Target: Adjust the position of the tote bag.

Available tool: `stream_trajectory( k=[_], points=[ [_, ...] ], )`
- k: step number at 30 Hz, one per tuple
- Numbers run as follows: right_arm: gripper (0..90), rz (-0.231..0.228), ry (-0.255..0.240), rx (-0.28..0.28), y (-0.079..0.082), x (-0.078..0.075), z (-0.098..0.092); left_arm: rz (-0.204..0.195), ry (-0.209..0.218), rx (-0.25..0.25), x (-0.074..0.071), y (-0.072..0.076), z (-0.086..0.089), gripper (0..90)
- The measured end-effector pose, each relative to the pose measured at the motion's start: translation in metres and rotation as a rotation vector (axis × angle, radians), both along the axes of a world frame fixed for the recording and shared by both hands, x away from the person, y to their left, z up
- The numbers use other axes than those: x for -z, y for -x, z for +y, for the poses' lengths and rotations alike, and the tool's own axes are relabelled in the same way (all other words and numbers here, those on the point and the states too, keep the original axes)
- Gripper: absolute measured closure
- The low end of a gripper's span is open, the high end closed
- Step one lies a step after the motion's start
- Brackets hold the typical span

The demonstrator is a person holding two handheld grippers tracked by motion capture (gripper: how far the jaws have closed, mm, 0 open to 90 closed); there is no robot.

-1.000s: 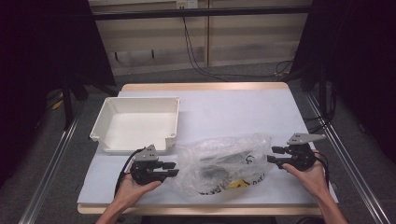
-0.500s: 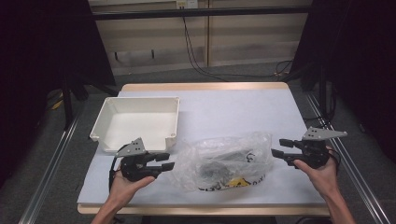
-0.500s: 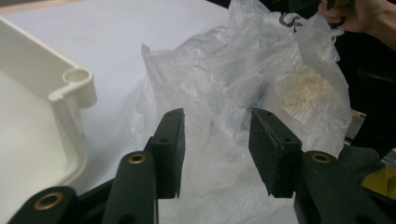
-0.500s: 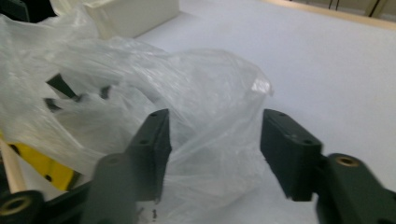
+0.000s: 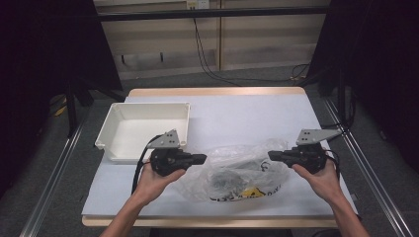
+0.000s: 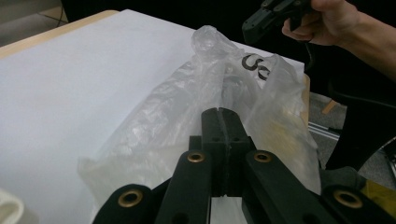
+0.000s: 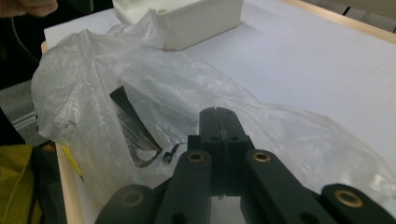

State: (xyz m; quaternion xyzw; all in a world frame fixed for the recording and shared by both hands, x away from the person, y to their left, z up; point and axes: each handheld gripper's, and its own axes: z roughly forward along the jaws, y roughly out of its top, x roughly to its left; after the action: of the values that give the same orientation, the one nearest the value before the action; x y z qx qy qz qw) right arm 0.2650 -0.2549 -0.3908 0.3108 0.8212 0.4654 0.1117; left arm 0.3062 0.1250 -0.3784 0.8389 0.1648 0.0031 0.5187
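grippers flank a crumpled clear plastic bag [image 5: 239, 170] near the table's [image 5: 257, 113] front edge, right of a white tray [image 5: 143, 128]. left gripper [image 5: 202, 158] and right gripper [image 5: 272, 155] have just closed, jaws pressed together, empty. best reopened before pinching opposite bag edges.

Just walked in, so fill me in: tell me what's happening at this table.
A person holds a gripper in each hand on either side of a clear plastic bag. The left gripper and right gripper are both shut, each at an end of the bag. A white tray sits behind it.
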Motion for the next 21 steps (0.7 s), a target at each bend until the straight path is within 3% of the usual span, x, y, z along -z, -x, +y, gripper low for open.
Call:
stream_trajectory(
  k=[2,9,15,21],
  points=[
    [90.0,0.005,0.005,-0.021,-0.003,0.001,0.008,0.014,0.004,0.009,0.004,-0.004,-0.013,90.0],
    [90.0,0.042,0.04,-0.091,-0.009,0.013,0.033,0.024,-0.078,0.109,0.018,0.004,-0.055,90.0],
    [90.0,0.074,0.074,-0.132,-0.008,0.024,0.044,0.013,-0.167,0.171,0.03,0.021,-0.063,90.0],
    [90.0,0.084,0.092,-0.164,-0.002,0.028,0.052,0.01,-0.211,0.186,0.04,0.026,-0.063,90.0]
  ],
)
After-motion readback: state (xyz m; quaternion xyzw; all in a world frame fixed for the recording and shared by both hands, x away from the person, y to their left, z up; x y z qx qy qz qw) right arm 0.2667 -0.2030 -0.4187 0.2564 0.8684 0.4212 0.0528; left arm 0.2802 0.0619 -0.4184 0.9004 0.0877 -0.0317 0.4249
